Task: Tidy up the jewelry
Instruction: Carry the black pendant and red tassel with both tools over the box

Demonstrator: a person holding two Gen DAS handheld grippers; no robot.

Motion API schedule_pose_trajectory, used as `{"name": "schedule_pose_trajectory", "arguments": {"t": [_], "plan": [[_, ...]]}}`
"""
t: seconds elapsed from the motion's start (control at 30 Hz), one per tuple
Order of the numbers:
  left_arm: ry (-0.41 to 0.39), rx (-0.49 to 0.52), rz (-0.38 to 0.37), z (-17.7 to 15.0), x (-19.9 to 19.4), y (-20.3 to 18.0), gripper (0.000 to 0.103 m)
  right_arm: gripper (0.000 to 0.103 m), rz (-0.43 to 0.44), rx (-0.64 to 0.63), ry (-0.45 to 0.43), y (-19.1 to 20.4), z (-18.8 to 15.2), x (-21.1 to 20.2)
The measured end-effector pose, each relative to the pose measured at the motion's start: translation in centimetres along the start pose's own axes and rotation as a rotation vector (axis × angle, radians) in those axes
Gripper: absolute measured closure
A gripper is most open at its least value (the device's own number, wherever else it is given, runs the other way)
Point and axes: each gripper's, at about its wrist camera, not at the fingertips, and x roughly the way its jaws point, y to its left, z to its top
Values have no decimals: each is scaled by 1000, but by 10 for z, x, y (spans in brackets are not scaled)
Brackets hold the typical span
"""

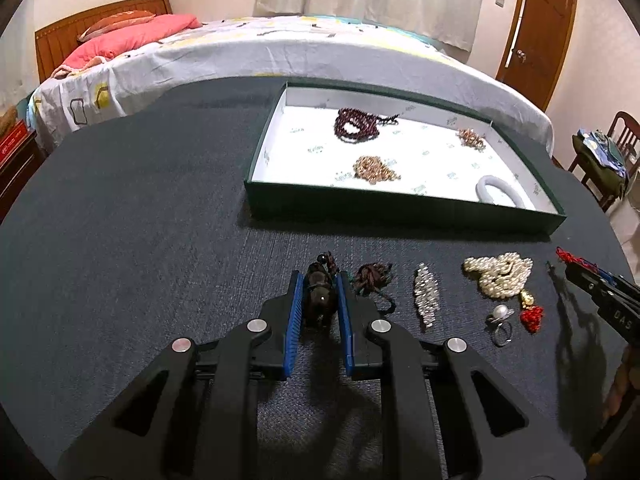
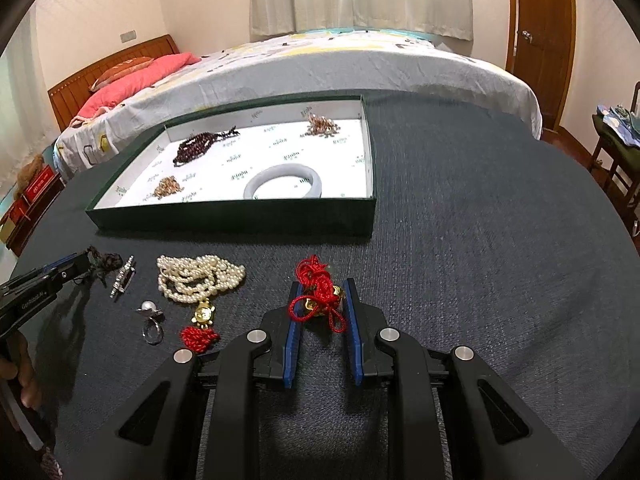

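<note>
A green tray (image 1: 400, 206) (image 2: 232, 220) with a white floor holds a dark red bead string (image 1: 356, 124), two small bead piles and a pale bangle (image 2: 284, 186). My left gripper (image 1: 319, 280) is shut on a dark carved pendant (image 1: 318, 294) on the dark cloth. My right gripper (image 2: 322, 286) is shut on a red knotted cord charm (image 2: 318, 298). On the cloth lie a pearl necklace (image 1: 498, 274) (image 2: 198, 280), a silver brooch (image 1: 426, 294), a pearl ring (image 1: 500, 320) and a gold charm with a red tassel (image 2: 202, 322).
A dark brown cord bundle (image 1: 372, 276) lies just right of the left gripper. A bed (image 1: 280, 52) stands behind the table. A wooden door (image 1: 536, 28) and a chair (image 1: 608, 152) are at the right. The table edge curves round on both sides.
</note>
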Motion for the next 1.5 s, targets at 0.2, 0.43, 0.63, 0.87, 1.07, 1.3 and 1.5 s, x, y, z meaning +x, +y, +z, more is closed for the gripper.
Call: {"name": "schedule_pose_trajectory", "arguments": {"t": [0.2,0.43,0.63,0.87,1.07,1.3,1.5], "plan": [[-45,-3,-22,11,-16,-4,86,82,13,2,-36,1,9,-15],[-114,0,-73,35,-36,-14,86,82,34,-9,-97,5,35,-27],[-168,12,-102,65,-36,-25,86,82,38,-39,-150,12,65,-21],[-225,52,-130,102,-22,-49,86,82,36,-55,-202,12,102,-8],[-241,67,-135,130,4,-66,86,82,27,-86,-217,15,127,12],[-181,80,-120,141,50,-77,86,82,17,-103,-146,13,133,57],[-90,116,-114,136,92,-91,86,82,3,-106,-56,11,129,95]]}}
